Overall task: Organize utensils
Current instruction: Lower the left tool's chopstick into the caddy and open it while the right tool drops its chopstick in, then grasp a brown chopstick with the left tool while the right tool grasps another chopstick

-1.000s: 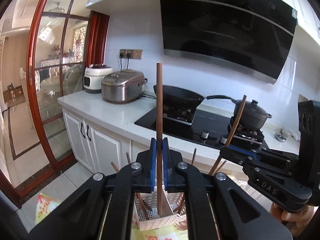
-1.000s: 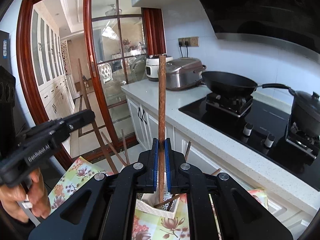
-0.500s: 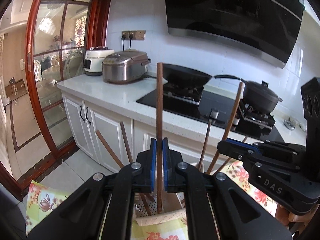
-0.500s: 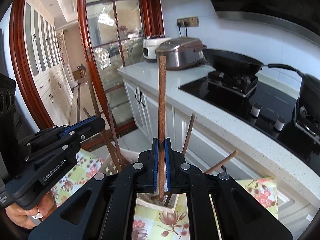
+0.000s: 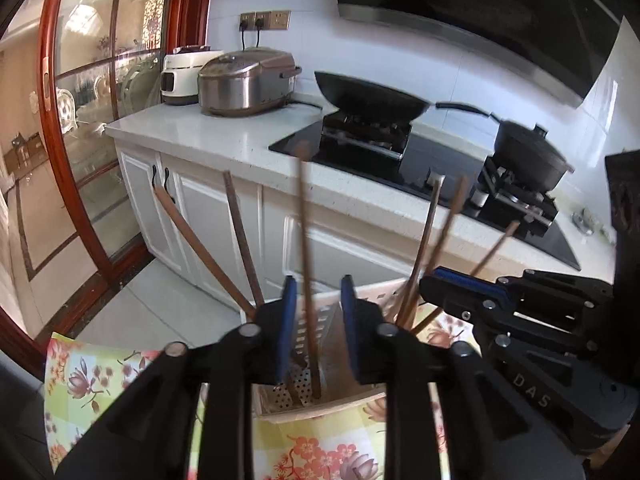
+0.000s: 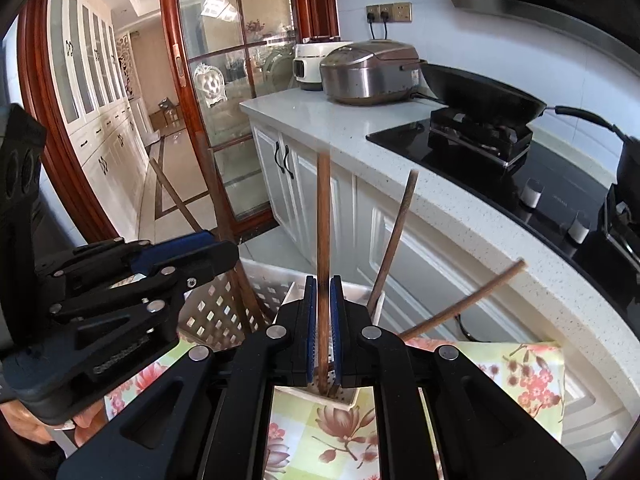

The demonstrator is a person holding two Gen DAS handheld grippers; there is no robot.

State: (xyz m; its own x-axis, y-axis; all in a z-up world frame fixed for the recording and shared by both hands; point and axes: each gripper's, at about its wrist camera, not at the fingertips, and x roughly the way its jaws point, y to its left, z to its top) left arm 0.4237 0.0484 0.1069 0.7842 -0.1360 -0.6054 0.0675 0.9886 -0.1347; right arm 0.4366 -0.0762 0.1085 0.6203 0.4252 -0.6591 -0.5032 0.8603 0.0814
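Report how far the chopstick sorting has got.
Done: several chopsticks already stand in the white holder. In hand: the left gripper is opening around one chopstick whose tip is down in the holder; the right gripper clamps another chopstick with its tip in the holder. Left: release that one. No loose chopsticks are visible.

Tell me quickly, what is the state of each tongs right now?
Left tongs: opening, pads apart; a chopstick stands between them, no longer pressed.
Right tongs: closed on a chopstick over the holder.
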